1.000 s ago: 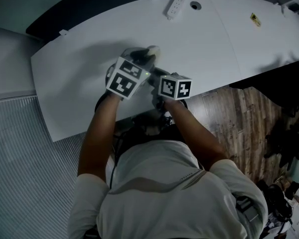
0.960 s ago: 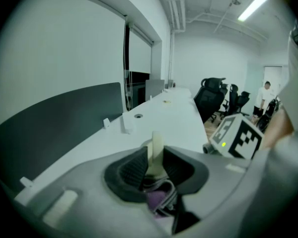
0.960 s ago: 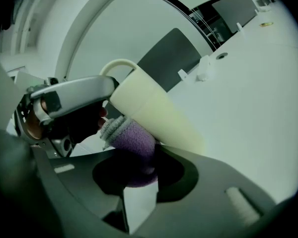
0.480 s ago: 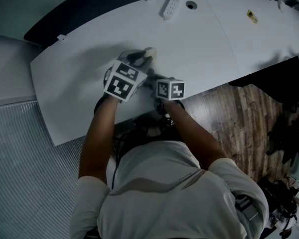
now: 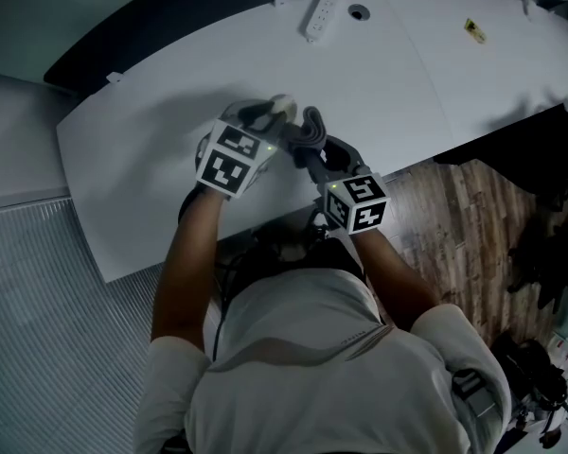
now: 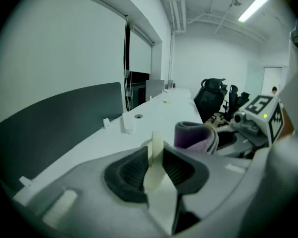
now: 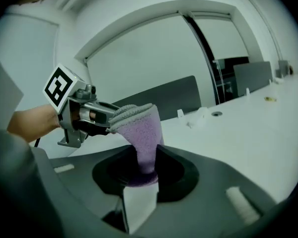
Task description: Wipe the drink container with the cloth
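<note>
- Drink container point(image 6: 154, 150): only a thin, pale edge of it shows, pinched between the pads of your left gripper point(image 6: 154, 170), probably to steady it for wiping.
- Your right gripper point(image 7: 141, 175) is clamped on the purple cloth point(image 7: 141, 130). The free end stands up past the jaws, so fabric rather than the jaws meets the container.
- Both tools sit close together over the near edge of the white table point(image 5: 435, 74). I can't tell whether they touch.
</note>
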`<state>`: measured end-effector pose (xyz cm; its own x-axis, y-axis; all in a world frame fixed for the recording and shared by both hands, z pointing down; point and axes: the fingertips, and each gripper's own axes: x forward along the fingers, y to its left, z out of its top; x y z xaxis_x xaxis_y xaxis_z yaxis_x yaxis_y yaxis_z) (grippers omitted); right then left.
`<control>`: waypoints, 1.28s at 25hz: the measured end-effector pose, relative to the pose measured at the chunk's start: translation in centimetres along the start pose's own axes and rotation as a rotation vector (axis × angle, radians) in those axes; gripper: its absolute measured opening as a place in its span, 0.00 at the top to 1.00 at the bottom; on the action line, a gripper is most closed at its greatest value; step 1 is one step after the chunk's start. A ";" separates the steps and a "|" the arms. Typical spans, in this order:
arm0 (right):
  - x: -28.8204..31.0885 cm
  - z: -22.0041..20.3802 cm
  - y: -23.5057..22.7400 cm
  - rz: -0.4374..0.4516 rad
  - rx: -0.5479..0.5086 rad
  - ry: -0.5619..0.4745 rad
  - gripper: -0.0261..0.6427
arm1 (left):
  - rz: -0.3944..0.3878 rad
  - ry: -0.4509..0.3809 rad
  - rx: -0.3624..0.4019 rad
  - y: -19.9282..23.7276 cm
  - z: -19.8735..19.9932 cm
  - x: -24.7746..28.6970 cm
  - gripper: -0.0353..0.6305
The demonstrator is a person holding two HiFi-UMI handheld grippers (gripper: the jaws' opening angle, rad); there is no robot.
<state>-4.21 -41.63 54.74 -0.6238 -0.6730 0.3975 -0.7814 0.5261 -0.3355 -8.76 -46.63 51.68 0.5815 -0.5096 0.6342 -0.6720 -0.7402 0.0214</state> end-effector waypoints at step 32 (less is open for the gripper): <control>5.1 -5.0 -3.5 0.058 -0.043 0.213 0.80 | 0.009 -0.021 -0.011 0.0 0.3 0.3 0.80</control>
<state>-4.76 -44.27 62.15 -0.6532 -0.5188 0.5515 -0.7416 0.5854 -0.3276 -8.47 -46.85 51.64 0.5846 -0.5255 0.6181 -0.6822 -0.7308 0.0238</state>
